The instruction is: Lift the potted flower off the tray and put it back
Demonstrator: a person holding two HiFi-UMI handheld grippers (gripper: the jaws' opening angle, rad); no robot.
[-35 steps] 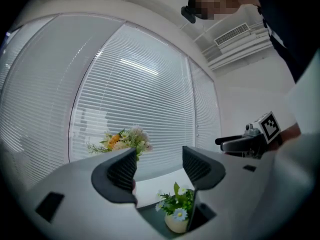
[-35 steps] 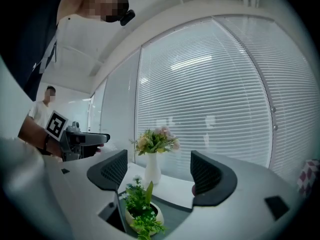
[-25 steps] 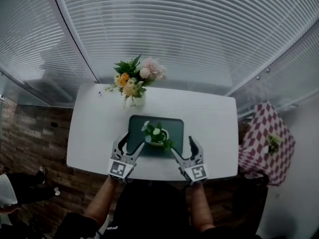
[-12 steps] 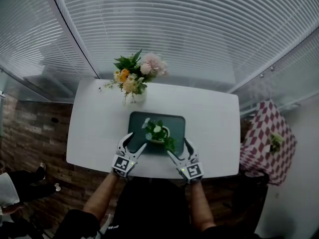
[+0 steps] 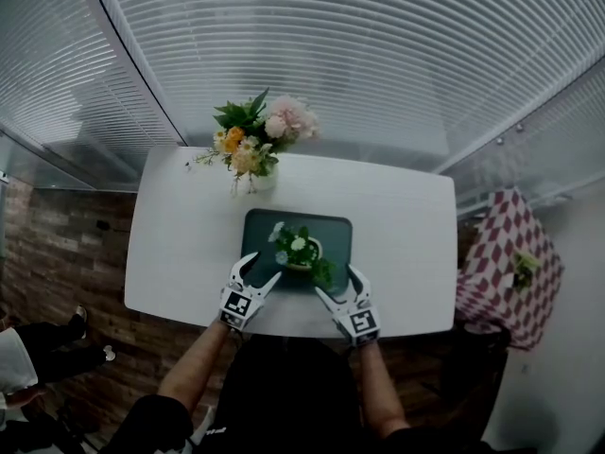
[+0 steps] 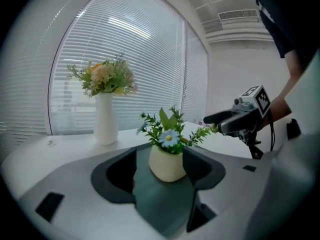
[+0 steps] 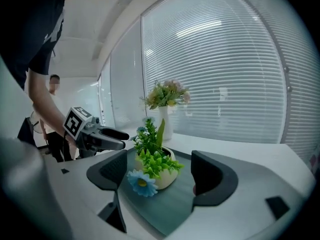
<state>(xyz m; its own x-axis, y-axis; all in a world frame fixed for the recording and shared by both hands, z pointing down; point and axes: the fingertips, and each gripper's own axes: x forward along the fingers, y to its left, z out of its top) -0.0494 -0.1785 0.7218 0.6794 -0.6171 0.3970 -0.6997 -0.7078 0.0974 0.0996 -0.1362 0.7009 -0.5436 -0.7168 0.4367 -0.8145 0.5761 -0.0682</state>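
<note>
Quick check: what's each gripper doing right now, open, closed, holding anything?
Left gripper: open, holding nothing; the potted flower stands on the tray ahead of its fingers.
Right gripper: open, holding nothing.

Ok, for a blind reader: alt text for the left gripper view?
A cream potted flower sits on a dark tray, beyond the left gripper's open fingers. A white flower vase stands behind; the right gripper is at right.
</note>
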